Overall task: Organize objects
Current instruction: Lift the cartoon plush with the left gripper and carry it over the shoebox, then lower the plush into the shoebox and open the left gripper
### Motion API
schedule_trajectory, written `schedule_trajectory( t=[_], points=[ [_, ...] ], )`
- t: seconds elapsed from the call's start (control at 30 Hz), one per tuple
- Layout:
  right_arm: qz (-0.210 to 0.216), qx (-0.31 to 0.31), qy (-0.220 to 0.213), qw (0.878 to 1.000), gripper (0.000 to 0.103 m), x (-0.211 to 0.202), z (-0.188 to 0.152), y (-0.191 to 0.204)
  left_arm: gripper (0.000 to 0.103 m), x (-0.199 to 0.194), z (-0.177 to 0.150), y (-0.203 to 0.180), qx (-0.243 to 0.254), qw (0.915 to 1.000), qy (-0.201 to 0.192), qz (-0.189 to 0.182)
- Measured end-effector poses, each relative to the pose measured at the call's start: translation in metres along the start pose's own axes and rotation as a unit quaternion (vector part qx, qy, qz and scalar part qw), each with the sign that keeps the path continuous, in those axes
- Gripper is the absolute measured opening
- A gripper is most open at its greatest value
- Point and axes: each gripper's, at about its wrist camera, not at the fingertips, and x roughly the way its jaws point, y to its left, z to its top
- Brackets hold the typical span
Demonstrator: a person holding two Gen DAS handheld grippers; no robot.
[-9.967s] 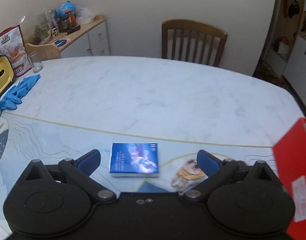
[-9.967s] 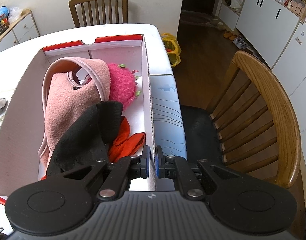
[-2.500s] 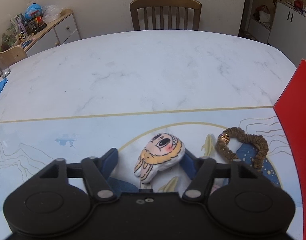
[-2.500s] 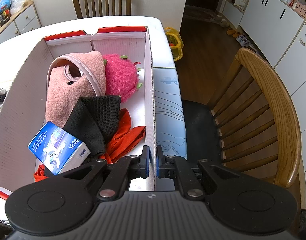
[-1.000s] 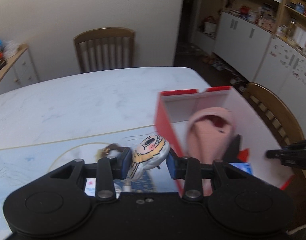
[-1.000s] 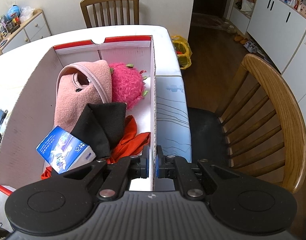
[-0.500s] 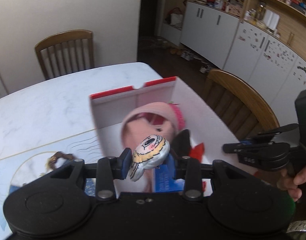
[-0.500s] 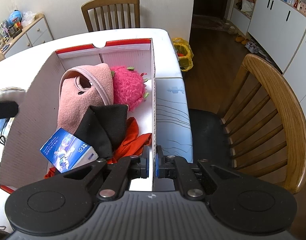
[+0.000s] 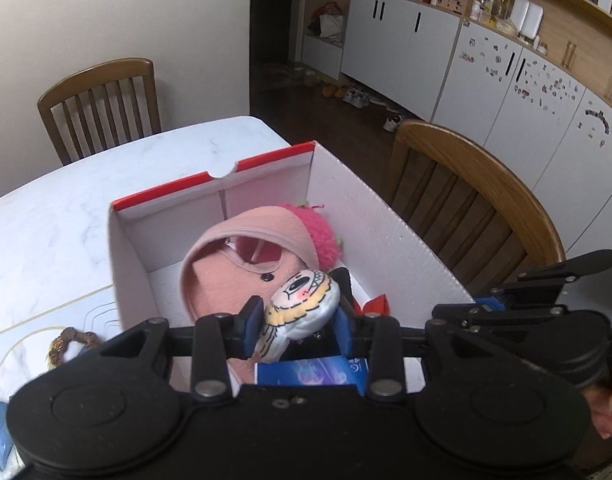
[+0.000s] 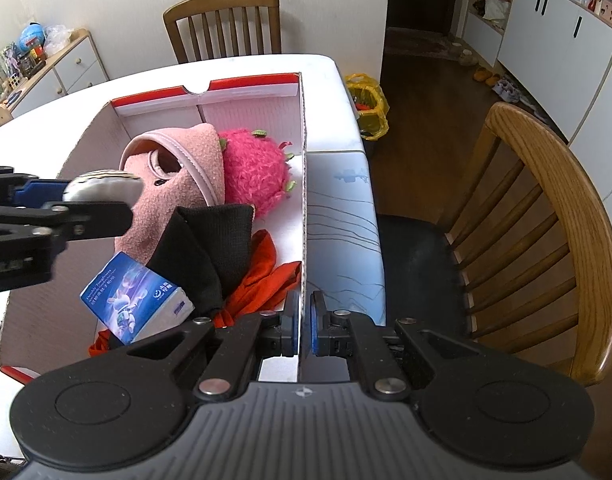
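The left claw (image 9: 298, 322) is clamped on a small plush doll (image 9: 300, 306) (a drawn face on its front), holding it in the air over the open box (image 9: 406, 248). Below it lie a blue tissue pack (image 10: 136, 298), black cloth (image 10: 202, 252) and a pink hat (image 10: 178, 176). The right claw (image 10: 303, 322) is pinched together on the box's right wall. Farther off, on the table (image 9: 46, 216), lies a brown hair tie (image 9: 68, 342).

The red-and-white cardboard box (image 10: 302, 168) sits at the right end of the white marble table (image 10: 242, 66); a brown scrunchie (image 9: 68, 342) lies left of it.
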Motion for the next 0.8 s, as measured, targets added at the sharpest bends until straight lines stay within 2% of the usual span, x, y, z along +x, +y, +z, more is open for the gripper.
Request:
schedule_trajectory(
  t=[0.57,0.8],
  points=[
    [0.008,-0.008,-0.001,1.000,0.006,0.000,0.000,0.001,0.032,0.050,-0.010,0.007,-0.003,0.9976,0.069,0.006],
    [0.008,-0.004,0.003,1.000,0.006,0.001,-0.001,0.000,0.034,0.053,-0.014,0.010,-0.009,0.9972,0.074,-0.002]
  ],
)
